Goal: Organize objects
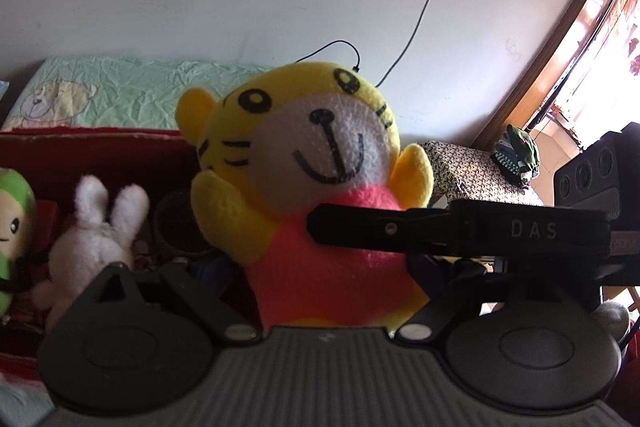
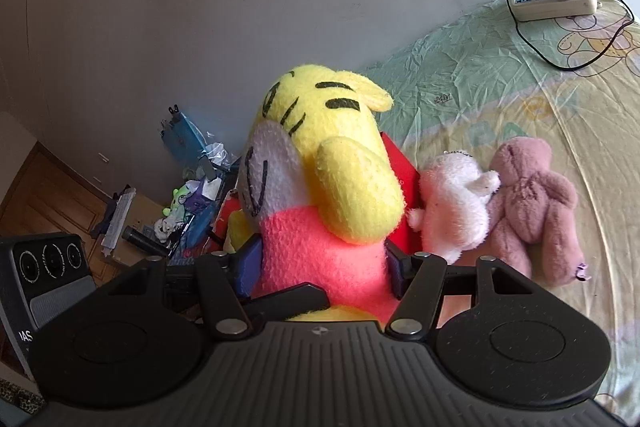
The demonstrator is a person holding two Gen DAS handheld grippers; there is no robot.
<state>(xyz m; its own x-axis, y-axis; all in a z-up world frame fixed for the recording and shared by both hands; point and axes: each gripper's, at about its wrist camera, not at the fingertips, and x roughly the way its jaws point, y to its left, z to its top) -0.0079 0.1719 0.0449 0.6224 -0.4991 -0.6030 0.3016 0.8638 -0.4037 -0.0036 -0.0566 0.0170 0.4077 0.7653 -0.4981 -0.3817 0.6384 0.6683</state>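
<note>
Two hand-held grippers, right [image 2: 324, 267] and left [image 1: 320, 283], clamping fuzzy round yellow tiger plush [image 1: 304, 163] w/ pink fleece belly

A yellow tiger plush [image 1: 304, 163] with a white muzzle, black drawn stripes and a pink-red body sits upright, lifted off the bed, its body pinched between the blue pads of the right gripper [image 2: 322, 265]. From the left gripper [image 1: 320, 291] it faces the camera, smiling, arms raised, just ahead of the fingers. From the right gripper it shows its side, head tilted away.
</note>
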